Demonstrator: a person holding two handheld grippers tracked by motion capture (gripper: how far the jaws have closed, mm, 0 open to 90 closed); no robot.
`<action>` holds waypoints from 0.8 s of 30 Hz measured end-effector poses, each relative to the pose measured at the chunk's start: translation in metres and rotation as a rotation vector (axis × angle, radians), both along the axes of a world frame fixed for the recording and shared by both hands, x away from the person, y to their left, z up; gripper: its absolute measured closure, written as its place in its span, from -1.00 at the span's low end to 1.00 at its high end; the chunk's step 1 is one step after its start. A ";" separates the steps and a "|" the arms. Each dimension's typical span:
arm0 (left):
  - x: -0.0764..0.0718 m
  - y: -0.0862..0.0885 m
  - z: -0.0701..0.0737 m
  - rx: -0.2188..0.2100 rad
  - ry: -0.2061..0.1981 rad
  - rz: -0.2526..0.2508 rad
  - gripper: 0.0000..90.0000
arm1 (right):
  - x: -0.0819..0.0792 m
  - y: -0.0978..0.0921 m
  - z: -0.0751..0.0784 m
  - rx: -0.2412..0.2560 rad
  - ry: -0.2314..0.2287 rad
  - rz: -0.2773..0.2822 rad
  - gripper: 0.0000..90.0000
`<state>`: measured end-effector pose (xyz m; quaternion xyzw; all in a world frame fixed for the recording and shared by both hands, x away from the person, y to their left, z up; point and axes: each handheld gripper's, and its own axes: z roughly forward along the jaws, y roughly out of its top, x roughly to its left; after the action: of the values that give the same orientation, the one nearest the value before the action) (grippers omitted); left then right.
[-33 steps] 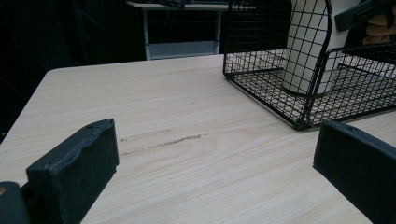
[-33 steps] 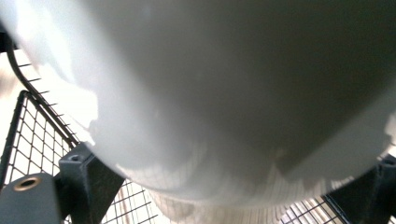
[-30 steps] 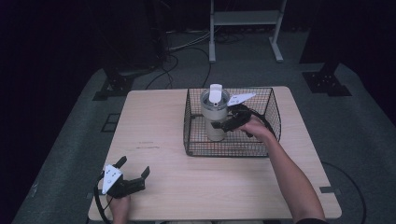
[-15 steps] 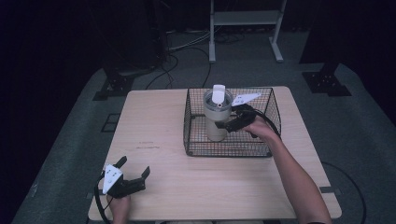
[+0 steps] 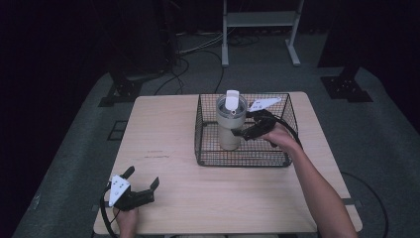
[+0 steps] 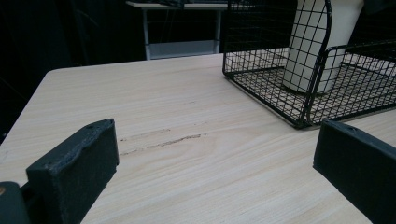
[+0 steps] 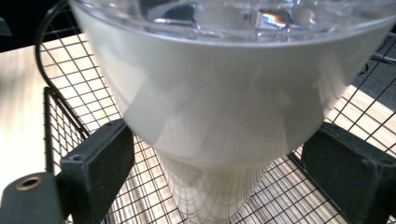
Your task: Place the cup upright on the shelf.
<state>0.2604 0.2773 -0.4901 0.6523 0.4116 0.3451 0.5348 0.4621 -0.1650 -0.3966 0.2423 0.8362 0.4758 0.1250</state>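
A white tumbler with a clear lid stands upright in the left half of a black wire basket on the far right of the wooden table. My right gripper reaches into the basket from the right, open, with one jaw on each side of the tumbler and a gap between each jaw and its wall. My left gripper rests near the table's front left corner, open and with nothing in it. Past the left gripper, the basket and the tumbler stand farther off.
The basket's wire walls close in around the right gripper. Bare wood lies between the left gripper and the basket. Beyond the table, a white rack, cables and black stand bases sit on the grey floor.
The right gripper has shifted slightly lower beside the tumbler. The tumbler, the basket and the left gripper have not moved.
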 end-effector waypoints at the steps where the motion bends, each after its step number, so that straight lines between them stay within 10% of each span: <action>1: 0.000 0.000 0.000 0.000 0.000 0.000 -1.00 | -0.001 0.000 0.001 -0.001 0.002 -0.003 -0.80; 24: -0.001 0.000 0.000 0.001 -0.002 0.003 -1.00 | -0.024 -0.017 0.025 -0.022 -0.014 -0.027 -0.80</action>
<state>0.2596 0.2771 -0.4902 0.6517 0.4116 0.3468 0.5344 0.4382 -0.1822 -0.3714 0.2491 0.8372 0.4663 0.1400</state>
